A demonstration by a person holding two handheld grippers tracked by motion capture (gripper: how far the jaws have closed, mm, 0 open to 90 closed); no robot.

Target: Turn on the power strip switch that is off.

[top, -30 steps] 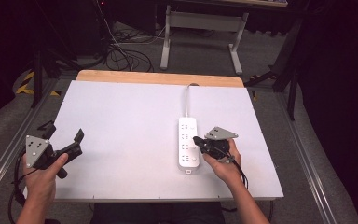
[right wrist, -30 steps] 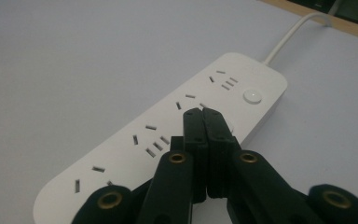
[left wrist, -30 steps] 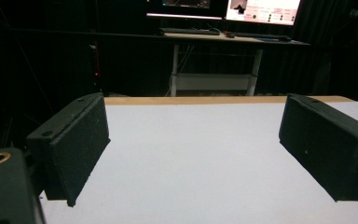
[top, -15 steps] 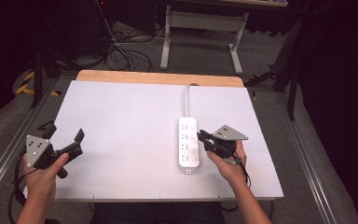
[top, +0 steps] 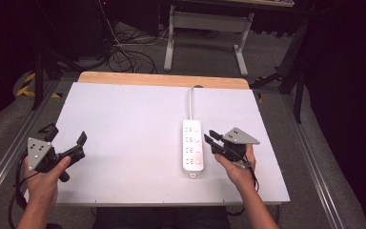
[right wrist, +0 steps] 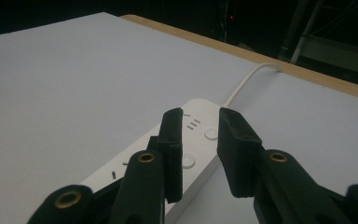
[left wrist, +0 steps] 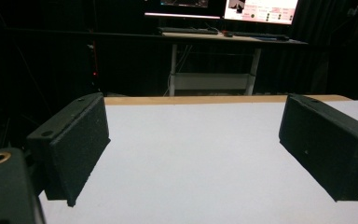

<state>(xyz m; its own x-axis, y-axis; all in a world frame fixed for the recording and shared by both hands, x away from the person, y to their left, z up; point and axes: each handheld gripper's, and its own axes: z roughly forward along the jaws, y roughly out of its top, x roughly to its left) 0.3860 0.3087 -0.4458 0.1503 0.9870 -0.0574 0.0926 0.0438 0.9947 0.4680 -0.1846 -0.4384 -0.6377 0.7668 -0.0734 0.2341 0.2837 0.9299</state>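
White, hard plastic is what the job turns on: a power strip (top: pixel 192 146) lying flat on the pale counter (top: pixel 124 124), its cord (top: pixel 190 98) running off the far end toward the wooden edge strip (top: pixel 162 79).

Nearest the person, just right of the strip's near half, sits the right gripper (top: pixel 209 138). Its fingers (right wrist: pixel 240 140) have just been opening and now stand a narrow gap apart, with nothing between them; in the right gripper view they hang over the strip's buttons without pressing.

Well to the left of the strip, the left gripper (top: pixel 66 138) hovers with its fingers (left wrist: pixel 72 140) spread wide and empty over bare counter.

The strip looks rigid and fairly light, with smooth sides that could slide against the pads. The best hold is probably across its narrow width, on the long side walls near the middle. The stiff cord may drag or swing the far end, so a grip closer to that end could steady it.
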